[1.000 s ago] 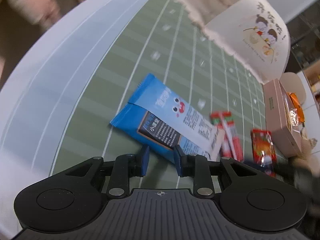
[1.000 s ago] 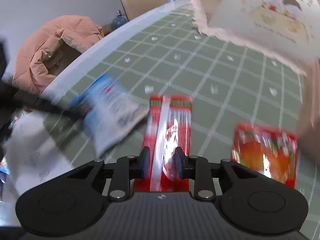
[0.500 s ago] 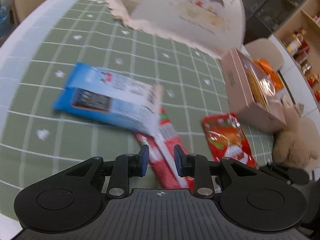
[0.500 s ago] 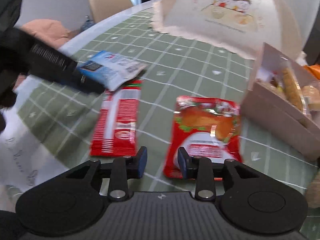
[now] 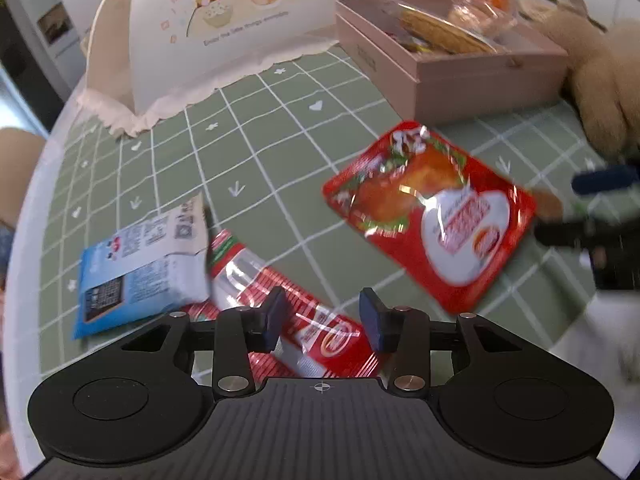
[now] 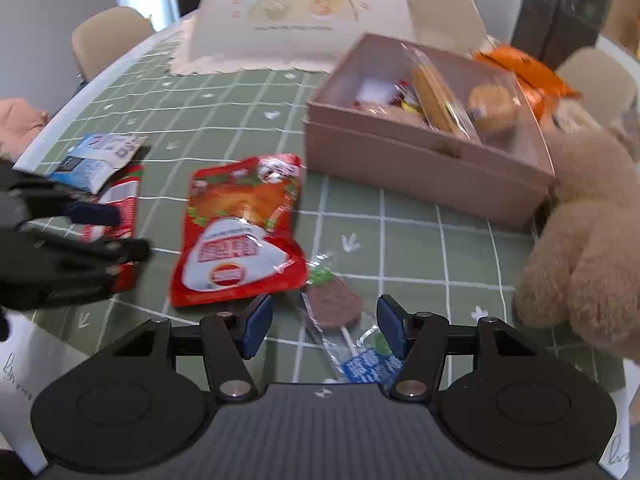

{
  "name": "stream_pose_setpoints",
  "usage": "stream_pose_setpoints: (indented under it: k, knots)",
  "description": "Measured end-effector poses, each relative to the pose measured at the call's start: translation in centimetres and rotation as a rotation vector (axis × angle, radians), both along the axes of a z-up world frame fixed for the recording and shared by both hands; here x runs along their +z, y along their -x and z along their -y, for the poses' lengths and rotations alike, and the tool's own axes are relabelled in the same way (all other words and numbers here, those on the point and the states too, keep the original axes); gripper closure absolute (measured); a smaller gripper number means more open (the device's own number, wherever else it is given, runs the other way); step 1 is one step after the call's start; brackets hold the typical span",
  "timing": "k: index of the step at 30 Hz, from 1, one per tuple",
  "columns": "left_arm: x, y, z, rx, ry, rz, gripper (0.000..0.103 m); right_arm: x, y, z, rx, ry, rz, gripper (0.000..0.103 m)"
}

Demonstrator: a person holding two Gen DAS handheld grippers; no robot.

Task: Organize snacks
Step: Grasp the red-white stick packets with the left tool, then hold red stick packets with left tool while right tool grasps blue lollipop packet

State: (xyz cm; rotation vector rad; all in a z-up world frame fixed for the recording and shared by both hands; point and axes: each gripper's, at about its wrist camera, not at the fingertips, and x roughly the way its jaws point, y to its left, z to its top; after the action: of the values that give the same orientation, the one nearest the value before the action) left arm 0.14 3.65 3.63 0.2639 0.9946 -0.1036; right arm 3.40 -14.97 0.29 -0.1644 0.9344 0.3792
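1. Left gripper point(image 5: 323, 320): jaws part open, just widened; nothing gripped. The long red stick pack point(image 5: 280, 300) lies on the cloth beneath the gap, pads not pressing on it. Its long axis runs from near right to far left in the left wrist view.
2. Right gripper point(image 6: 321, 326): jaws part open, just widened; nothing gripped. A wrapped lollipop point(image 6: 334, 306) lies flat below the gap, head pointing far, stick and blue wrapper end pointing near.
3. Blue-and-white snack pack point(image 5: 140, 264): flat, left of the stick pack, its right end overlapping that pack's far end. Long axis runs roughly left to right.
4. Red pouch with chicken picture point(image 6: 240, 228): flat, between the two grippers, near the middle of the green checked tablecloth point(image 6: 224, 120). In the right wrist view its long axis runs near to far, white label end near. Its near right corner is just beside the lollipop head.
5. Pink box point(image 6: 420, 168): open top, far right of the pouch, well apart from it. It holds several wrapped snacks, including a long flat biscuit pack and a round bun; the rest cannot be made out.
6. Plush toy point(image 6: 592, 240): right of the box, touching its right end.
7. Open cloth lies between pouch and box, and far left up to the mesh food cover point(image 5: 224, 24). The table's white edge point(image 5: 28, 216) curves along the left.
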Motion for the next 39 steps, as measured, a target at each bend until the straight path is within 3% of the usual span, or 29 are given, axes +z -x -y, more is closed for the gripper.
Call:
stream_pose_setpoints:
  k: [4, 7, 9, 11, 13, 16, 18, 20, 23, 30, 32, 36, 39]
  knots:
    - [0.0, 0.9, -2.2, 0.053, -0.039, -0.022, 0.054, -0.9, -0.6, 0.1, -0.021, -0.041, -0.029, 0.039]
    - [0.3, 0.9, -3.7, 0.108, 0.023, -0.042, 0.055, -1.3, -0.7, 0.0, -0.031, -0.055, -0.024, 0.035]
    - [0.3, 0.6, -3.9, 0.133, 0.065, -0.052, 0.046, -1.6, -0.8, -0.1, -0.036, -0.057, -0.027, 0.030]
    - [0.1, 0.4, -3.7, 0.129, 0.117, -0.069, 0.016, -1.8, -0.5, -0.1, -0.035, -0.068, -0.018, 0.028]
    - [-0.2, 0.0, -3.5, 0.118, 0.157, -0.082, 0.008, -1.9, -0.1, -0.3, -0.028, -0.054, 0.000, 0.027]
    - [0.2, -0.1, -4.5, 0.155, 0.212, -0.071, 0.011, -2.1, 0.6, -0.9, -0.008, -0.018, 0.024, 0.025]
    - [0.3, -0.2, -5.8, 0.215, 0.224, -0.050, 0.018, -2.2, 0.7, -0.9, -0.004, -0.017, 0.029, 0.022]
    - [0.2, -0.5, -7.0, 0.280, 0.209, -0.038, 0.033, -2.3, 0.5, -0.8, -0.003, -0.014, 0.034, 0.020]
    - [-0.2, -1.0, -8.6, 0.334, 0.265, -0.050, 0.040, -2.3, 0.4, -0.9, 0.007, -0.012, 0.033, 0.018]
    - [-0.3, -1.2, -6.8, 0.281, 0.226, -0.038, 0.042, -2.4, 0.4, -1.2, 0.027, -0.002, 0.028, 0.017]
    - [-0.2, -0.7, -6.4, 0.262, 0.270, -0.048, 0.044, -2.1, 0.7, -1.1, 0.043, 0.003, 0.026, 0.017]
    - [-0.3, 0.8, -6.2, 0.207, 0.430, -0.091, 0.047, -0.8, 1.9, -0.5, 0.068, -0.006, 0.075, 0.017]
    - [-0.3, 1.7, -5.8, 0.193, 0.444, -0.089, 0.048, -0.6, 1.9, -0.1, 0.074, 0.012, 0.081, 0.017]
